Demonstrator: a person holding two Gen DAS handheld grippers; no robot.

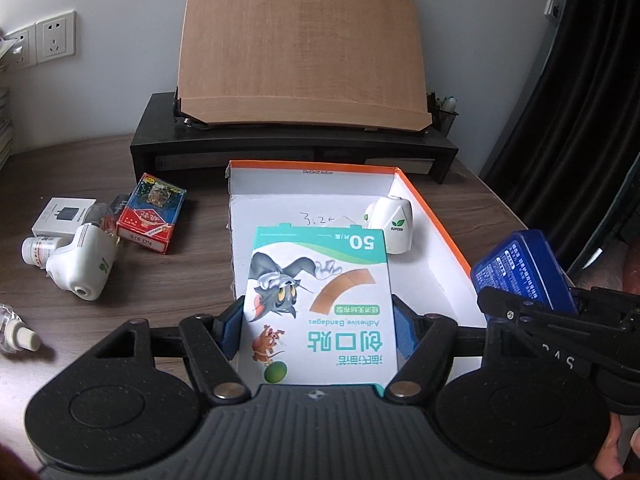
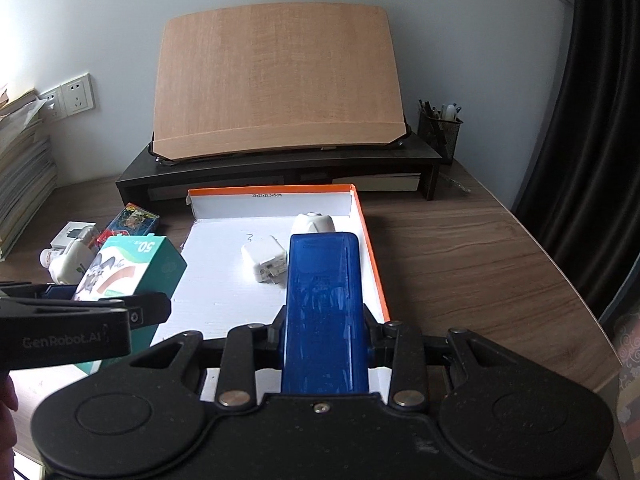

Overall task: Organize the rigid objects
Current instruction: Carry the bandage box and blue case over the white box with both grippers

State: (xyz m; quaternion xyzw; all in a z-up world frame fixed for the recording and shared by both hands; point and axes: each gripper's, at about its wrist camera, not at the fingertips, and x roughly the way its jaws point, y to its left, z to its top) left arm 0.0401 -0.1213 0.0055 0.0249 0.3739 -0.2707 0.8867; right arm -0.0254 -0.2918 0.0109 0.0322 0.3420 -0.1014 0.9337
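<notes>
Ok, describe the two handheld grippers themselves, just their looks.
Both are matte black plastic with round side discs and silver pivot bolts. The left gripper has blue finger pads; its side reads "GenRobot.AI" in grey. The right gripper matches. No cables or sleeves show.

My left gripper (image 1: 320,330) holds the bandage box (image 1: 320,304) over the tray (image 2: 276,200); case (image 2: 325,312) at its 3 o'clock. Charger (image 2: 265,261) in tray. Cards (image 1: 152,213), bottle (image 1: 38,251) on desk at 9.

- Dark wood-grain desk (image 2: 460,248): matt.
- Teal printed cardboard bandage box (image 1: 320,304): slightly glossy.
- Blue plastic case (image 2: 324,312): smooth, glossy.
- White-lined orange cardboard tray (image 2: 224,288): matt.
- Pale wooden board (image 2: 276,80): smooth.
</notes>
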